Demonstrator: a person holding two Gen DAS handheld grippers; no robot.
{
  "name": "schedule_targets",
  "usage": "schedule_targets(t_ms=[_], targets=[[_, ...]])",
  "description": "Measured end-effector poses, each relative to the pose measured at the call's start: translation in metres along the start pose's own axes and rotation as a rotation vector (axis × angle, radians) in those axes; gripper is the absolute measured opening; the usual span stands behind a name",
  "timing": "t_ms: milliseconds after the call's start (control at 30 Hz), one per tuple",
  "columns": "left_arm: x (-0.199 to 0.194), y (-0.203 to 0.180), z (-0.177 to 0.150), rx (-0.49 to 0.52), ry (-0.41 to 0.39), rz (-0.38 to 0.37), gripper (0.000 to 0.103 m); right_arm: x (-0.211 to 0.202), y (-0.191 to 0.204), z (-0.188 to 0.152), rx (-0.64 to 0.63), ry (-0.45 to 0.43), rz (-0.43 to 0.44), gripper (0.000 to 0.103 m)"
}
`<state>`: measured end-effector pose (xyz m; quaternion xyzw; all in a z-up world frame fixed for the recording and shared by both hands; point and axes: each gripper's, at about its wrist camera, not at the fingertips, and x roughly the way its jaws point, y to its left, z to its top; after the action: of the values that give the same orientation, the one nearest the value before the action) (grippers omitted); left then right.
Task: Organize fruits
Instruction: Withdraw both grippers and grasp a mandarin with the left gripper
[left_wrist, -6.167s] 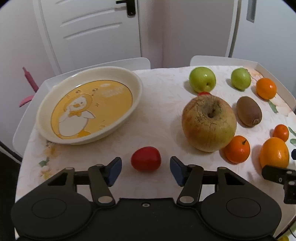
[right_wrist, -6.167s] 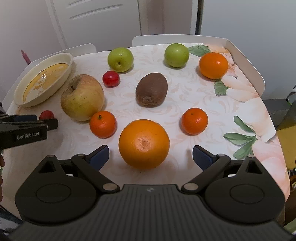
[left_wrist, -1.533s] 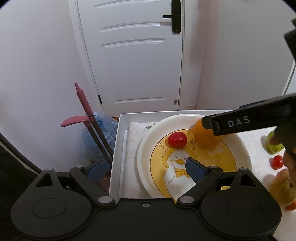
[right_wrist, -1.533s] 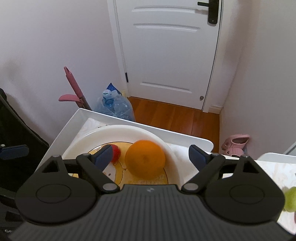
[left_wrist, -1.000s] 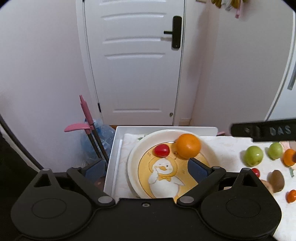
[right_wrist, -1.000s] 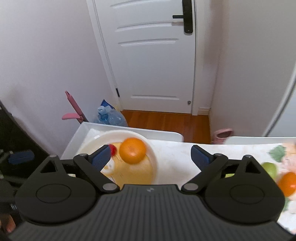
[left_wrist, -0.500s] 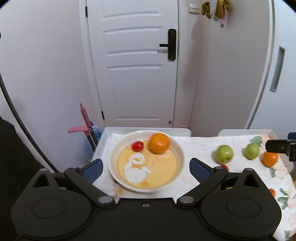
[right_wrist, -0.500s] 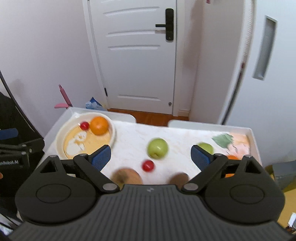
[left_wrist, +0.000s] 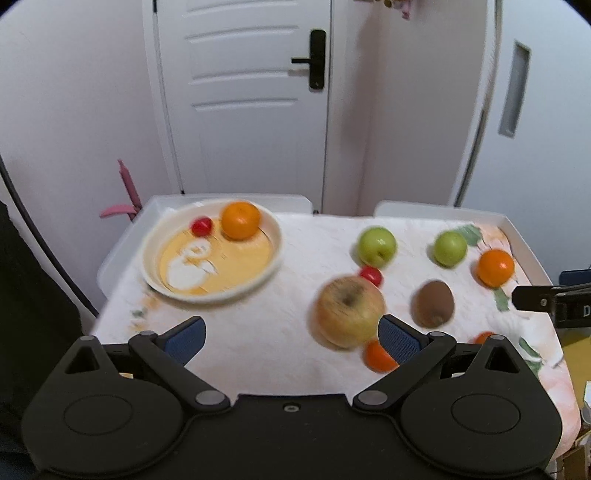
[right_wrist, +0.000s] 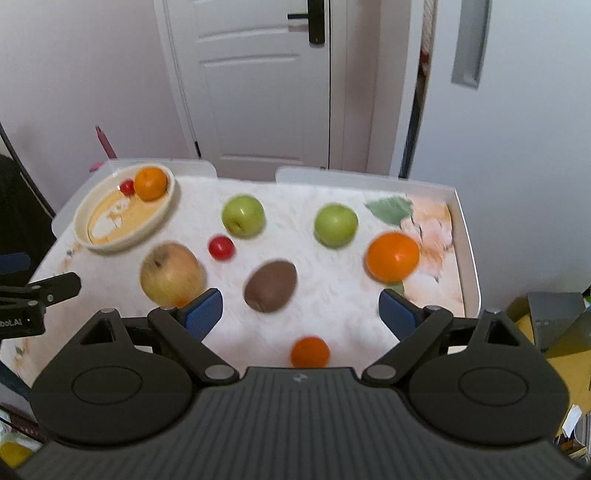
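A cream bowl (left_wrist: 271, 258) (right_wrist: 168, 210) with a duck picture stands at the table's far left, holding a big orange (left_wrist: 241, 220) (right_wrist: 150, 183) and a small red fruit (left_wrist: 201, 226) (right_wrist: 127, 187). On the cloth lie a large yellowish apple (left_wrist: 349, 312) (right_wrist: 170, 273), a second small red fruit (left_wrist: 370, 275) (right_wrist: 221, 248), two green apples (left_wrist: 376, 246) (left_wrist: 450, 248), a kiwi (left_wrist: 432, 303) (right_wrist: 271, 285), another orange (left_wrist: 495, 267) (right_wrist: 392, 256) and small tangerines (left_wrist: 378, 356) (right_wrist: 309, 351). My left gripper (left_wrist: 291, 334) and right gripper (right_wrist: 301, 308) both hover open and empty above the near edge.
The table (left_wrist: 258, 332) has a raised white rim (right_wrist: 469, 251) at the right and back. A white door (left_wrist: 243, 99) stands behind it. A pink handle (left_wrist: 125, 192) leans beside the table's left corner. A yellow and grey box (right_wrist: 550, 325) sits off the right side.
Both grippers left their fruit in the bowl, opened, and pulled back and to the right; the view now takes in the whole table instead of only the bowl.
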<state>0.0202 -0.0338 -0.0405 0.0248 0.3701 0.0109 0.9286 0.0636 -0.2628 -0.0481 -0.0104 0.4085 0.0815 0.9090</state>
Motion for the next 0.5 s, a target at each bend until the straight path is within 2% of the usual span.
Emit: schedule_targets(t_ms=[333, 433, 500], targets=[[0.043, -0.052, -0.031, 0.011, 0.041, -0.026, 0.099, 0.035, -0.022, -0.046, -0.018, 0.04, 0.046, 0.103], [0.06, -0.061, -0.036, 0.014, 0.063, -0.03, 0.091, 0.046, -0.024, -0.057, -0.023, 0.042, 0.047, 0.1], [0.07, -0.065, -0.038, 0.009, 0.077, -0.037, 0.086, 0.052, -0.025, -0.061, -0.022, 0.049, 0.054, 0.09]])
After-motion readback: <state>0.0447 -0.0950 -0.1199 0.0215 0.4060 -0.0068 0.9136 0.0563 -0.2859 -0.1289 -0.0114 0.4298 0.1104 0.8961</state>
